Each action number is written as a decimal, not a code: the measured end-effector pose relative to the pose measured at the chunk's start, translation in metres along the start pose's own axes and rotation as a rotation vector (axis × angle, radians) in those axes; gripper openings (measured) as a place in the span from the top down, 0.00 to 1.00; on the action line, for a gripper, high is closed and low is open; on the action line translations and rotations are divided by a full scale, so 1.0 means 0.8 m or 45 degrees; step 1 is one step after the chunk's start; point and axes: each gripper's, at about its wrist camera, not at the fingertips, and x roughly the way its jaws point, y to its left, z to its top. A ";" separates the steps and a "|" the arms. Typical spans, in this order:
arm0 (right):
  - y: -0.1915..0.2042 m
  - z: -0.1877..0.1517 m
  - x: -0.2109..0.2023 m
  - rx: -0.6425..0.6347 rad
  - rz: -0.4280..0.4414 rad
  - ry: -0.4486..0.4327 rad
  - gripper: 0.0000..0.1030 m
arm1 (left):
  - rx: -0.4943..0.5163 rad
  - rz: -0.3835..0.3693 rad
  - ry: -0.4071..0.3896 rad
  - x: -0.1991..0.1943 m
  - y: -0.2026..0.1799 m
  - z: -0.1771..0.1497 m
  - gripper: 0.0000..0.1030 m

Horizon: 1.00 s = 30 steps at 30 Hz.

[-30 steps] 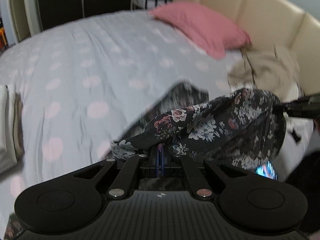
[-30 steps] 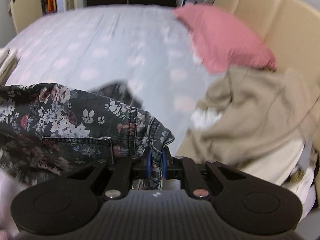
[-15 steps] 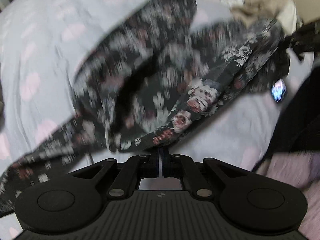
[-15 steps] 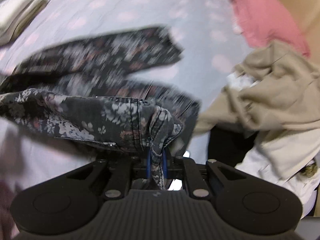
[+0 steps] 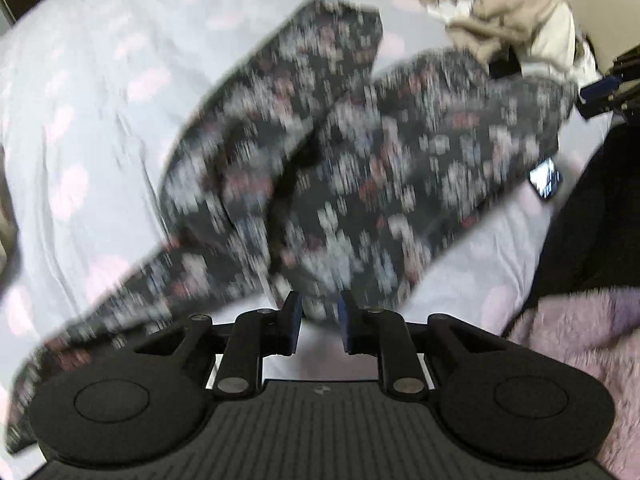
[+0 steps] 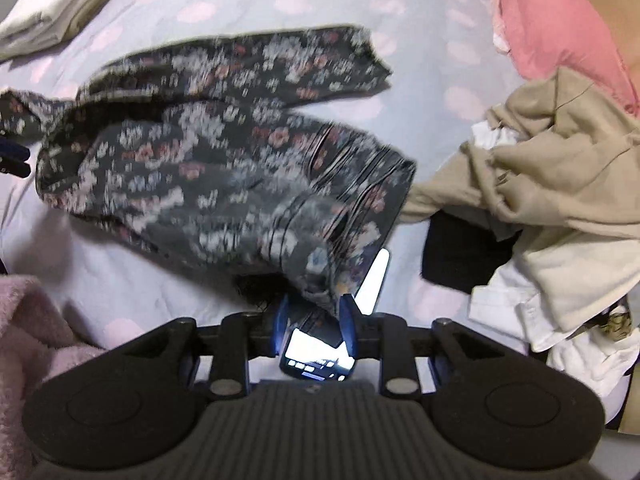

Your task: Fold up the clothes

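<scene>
Laying floral pants [image 6: 224,160] flat on bed [image 6: 248,4], left gripper [image 5: 319,322] and right gripper [image 6: 314,320] part open, waistband loose between fingers; next smooth, fold legs together.

The trousers [image 6: 224,152] are lying on the bed [image 6: 248,4] before me, a clothes pile [image 6: 560,184] sitting right, folded linens [image 6: 60,4] lying far left.
</scene>
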 end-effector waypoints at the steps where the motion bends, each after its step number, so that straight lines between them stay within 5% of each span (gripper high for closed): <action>1: -0.003 0.006 -0.005 0.002 -0.002 -0.020 0.69 | 0.002 0.006 -0.026 -0.001 0.002 0.010 0.81; 10: -0.045 0.066 0.018 0.121 -0.025 -0.136 0.61 | -0.027 -0.015 -0.141 0.060 -0.006 0.099 0.76; 20: -0.100 0.117 0.156 0.322 -0.038 -0.063 0.56 | -0.092 0.052 0.017 0.163 0.014 0.137 0.73; 24: -0.108 0.127 0.185 0.334 -0.030 -0.075 0.54 | -0.107 0.042 0.006 0.167 0.023 0.140 0.89; 26: -0.110 0.127 0.195 0.357 -0.026 -0.078 0.55 | -0.113 0.050 -0.017 0.165 0.023 0.143 0.98; 28: -0.112 0.123 0.203 0.378 -0.026 -0.073 0.85 | -0.123 0.070 -0.043 0.156 0.024 0.144 0.99; 30: -0.111 0.119 0.204 0.385 -0.029 -0.085 0.84 | -0.137 0.092 -0.073 0.141 0.026 0.142 0.99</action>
